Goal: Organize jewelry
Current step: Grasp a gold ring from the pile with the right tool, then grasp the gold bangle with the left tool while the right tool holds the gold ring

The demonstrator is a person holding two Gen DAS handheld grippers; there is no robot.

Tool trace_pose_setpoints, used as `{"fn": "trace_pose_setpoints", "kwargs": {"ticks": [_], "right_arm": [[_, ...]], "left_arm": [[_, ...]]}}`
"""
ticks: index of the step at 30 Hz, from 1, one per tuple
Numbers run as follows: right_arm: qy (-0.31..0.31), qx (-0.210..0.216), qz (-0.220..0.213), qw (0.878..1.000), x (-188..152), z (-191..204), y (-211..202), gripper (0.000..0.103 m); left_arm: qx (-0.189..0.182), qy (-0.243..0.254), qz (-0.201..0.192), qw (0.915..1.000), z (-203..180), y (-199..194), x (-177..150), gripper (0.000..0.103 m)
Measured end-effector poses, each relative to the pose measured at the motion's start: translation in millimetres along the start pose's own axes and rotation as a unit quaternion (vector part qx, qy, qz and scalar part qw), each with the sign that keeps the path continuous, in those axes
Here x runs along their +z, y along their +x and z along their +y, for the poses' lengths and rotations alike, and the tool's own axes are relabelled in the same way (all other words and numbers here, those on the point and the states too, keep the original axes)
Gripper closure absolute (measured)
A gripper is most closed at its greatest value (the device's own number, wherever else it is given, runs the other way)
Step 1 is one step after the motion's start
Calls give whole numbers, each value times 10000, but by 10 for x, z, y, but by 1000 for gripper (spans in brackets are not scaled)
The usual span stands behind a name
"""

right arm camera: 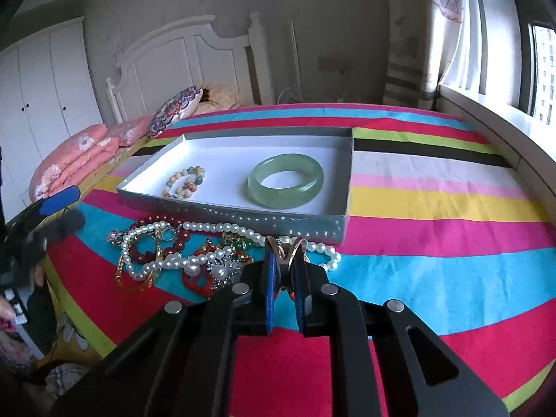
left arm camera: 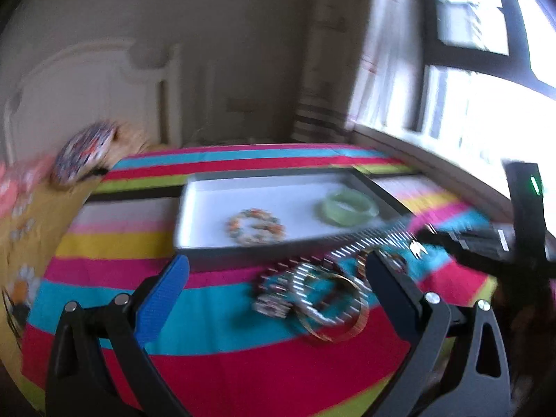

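Two claws: one per hand, both over a striped bed (right arm camera: 434, 208).
Left claw (left arm camera: 274, 278): spread wide, nothing between its fingers; it hangs over the near end of the jewelry heap. This view is blurred by motion.
Right claw (right arm camera: 285, 267): clenched on a thin gold bangle (right arm camera: 283, 248), whose loop sticks up between the blue pads at the heap's right edge.
Tray (right arm camera: 342, 160): shallow, white inside, grey walls, lying on the bed just beyond the heap.
Green bangle (right arm camera: 285, 183): flat in the tray's right half.
Bead bracelet (right arm camera: 184, 181): pastel beads, in the tray's left half, apart from the green bangle.
Heap (right arm camera: 173, 260): tangled on the bed against the tray's near wall, still outside it.
Pearls (right arm camera: 222, 227): a white strand running across the heap and along the tray wall.
Red beads (right arm camera: 173, 243): dark red loop under the pearls.
Pillows (right arm camera: 80, 156): pink, floral, at the bed's far left.
Window (right arm camera: 542, 69): bright, on the right.
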State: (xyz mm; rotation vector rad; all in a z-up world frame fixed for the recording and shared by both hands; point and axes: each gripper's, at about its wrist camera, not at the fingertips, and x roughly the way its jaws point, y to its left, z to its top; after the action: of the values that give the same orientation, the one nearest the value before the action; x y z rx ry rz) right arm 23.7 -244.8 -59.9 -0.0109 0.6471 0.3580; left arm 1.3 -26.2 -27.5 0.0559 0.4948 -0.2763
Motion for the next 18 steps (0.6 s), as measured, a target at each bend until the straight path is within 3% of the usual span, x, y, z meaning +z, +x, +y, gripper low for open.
{"fn": "trace_pose_setpoints", "kwargs": {"ticks": [3, 5, 7, 8, 13, 16, 18], "right_arm": [[17, 13, -65, 10000, -9, -21, -62, 90], [73, 41, -92, 9999, -15, -53, -96, 90], [102, 43, -116, 9999, -12, -64, -114, 90], [120, 58, -123, 9998, -15, -75, -119, 90], [100, 149, -154, 9997, -26, -75, -132, 90], [50, 190, -176, 9997, -31, -40, -143, 90], [49, 222, -174, 9996, -29, -49, -137, 90]], "left_arm": [[-110, 533, 148, 9984, -248, -10, -54, 5], [-325, 767, 366, 9959, -354, 30, -109, 29], [-484, 902, 595, 9930, -426, 91, -166, 46], [-515, 965, 679, 9917, -457, 111, -204, 49], [-378, 921, 961, 9904, -468, 241, -315, 48], [-379, 597, 1140, 9910, -374, 330, -332, 34], [-478, 435, 1217, 9905, -322, 391, -321, 33]]}}
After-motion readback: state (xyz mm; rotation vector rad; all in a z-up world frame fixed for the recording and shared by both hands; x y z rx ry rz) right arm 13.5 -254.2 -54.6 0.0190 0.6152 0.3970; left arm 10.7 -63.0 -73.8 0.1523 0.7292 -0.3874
